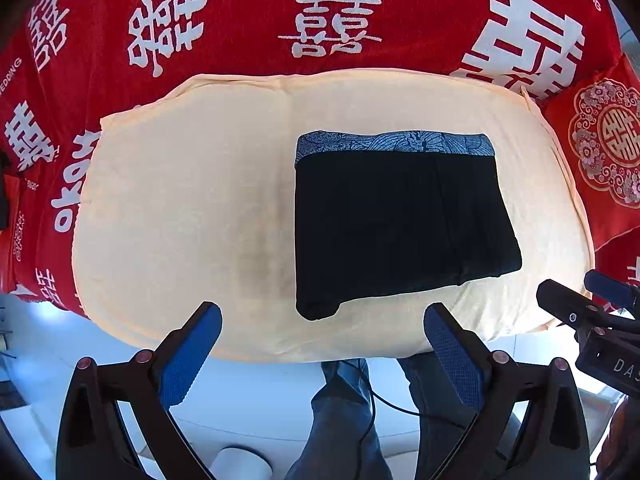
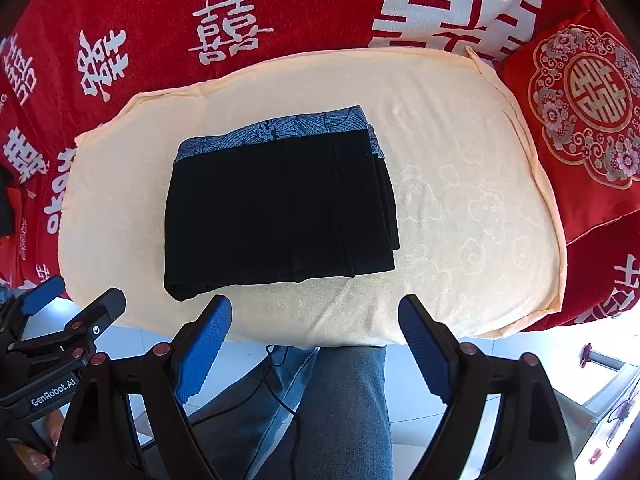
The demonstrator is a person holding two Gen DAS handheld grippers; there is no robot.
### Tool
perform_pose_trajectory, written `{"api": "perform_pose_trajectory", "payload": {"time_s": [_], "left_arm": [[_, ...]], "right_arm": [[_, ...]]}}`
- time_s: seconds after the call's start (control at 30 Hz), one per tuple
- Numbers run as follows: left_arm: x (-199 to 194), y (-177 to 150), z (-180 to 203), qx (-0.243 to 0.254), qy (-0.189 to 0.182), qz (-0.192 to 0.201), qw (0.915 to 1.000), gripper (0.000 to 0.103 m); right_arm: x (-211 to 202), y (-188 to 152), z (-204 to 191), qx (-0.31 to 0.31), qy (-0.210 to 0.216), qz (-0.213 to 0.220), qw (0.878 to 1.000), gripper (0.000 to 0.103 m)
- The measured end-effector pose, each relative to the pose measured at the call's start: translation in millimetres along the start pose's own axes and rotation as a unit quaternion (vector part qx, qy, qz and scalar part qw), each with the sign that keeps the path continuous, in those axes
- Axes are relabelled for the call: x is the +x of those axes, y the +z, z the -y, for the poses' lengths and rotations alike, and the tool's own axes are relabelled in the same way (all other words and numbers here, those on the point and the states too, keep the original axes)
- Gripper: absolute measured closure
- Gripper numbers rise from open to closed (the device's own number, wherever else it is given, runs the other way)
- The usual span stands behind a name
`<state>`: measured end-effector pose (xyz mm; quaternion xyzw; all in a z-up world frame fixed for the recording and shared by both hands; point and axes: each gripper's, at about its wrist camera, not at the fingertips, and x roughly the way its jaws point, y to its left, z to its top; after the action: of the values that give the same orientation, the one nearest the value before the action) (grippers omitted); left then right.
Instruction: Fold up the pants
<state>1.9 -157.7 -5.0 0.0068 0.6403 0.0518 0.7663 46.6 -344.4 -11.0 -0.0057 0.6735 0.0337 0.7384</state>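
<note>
The black pants (image 1: pixel 400 224) lie folded into a compact rectangle on a cream cloth (image 1: pixel 192 200), their blue patterned waistband (image 1: pixel 394 144) along the far edge. In the right wrist view the pants (image 2: pixel 280 208) sit left of centre on the cloth (image 2: pixel 460 208). My left gripper (image 1: pixel 322 320) hangs open above the cloth's near edge, nothing between its blue pads. My right gripper (image 2: pixel 314 312) is open too, just short of the pants' near edge and holding nothing. Each gripper shows at the other's side: the right gripper (image 1: pixel 580 304), the left gripper (image 2: pixel 68 308).
A red blanket (image 1: pixel 248 12) with white characters covers the bed under the cloth. A red embroidered cushion (image 2: pixel 580 120) lies to the right. A person's legs in jeans (image 2: pixel 344 408) stand at the bed's near edge on a pale floor, with a black cable hanging beside them.
</note>
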Motion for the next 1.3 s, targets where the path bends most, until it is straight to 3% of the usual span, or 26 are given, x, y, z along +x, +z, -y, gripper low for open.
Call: {"api": "perform_pose_trajectory", "payload": {"time_s": [0.73, 1.3], "left_arm": [[-7, -5, 12, 0.025, 0.0, 0.01, 0.9996, 0.002], [-5, -8, 11, 0.013, -0.004, 0.011, 0.9998, 0.002]], "right_arm": [[-7, -2, 0, -0.006, -0.009, 0.01, 1.0, 0.015], [-6, -3, -4, -0.014, -0.01, 0.01, 1.0, 0.015]]}}
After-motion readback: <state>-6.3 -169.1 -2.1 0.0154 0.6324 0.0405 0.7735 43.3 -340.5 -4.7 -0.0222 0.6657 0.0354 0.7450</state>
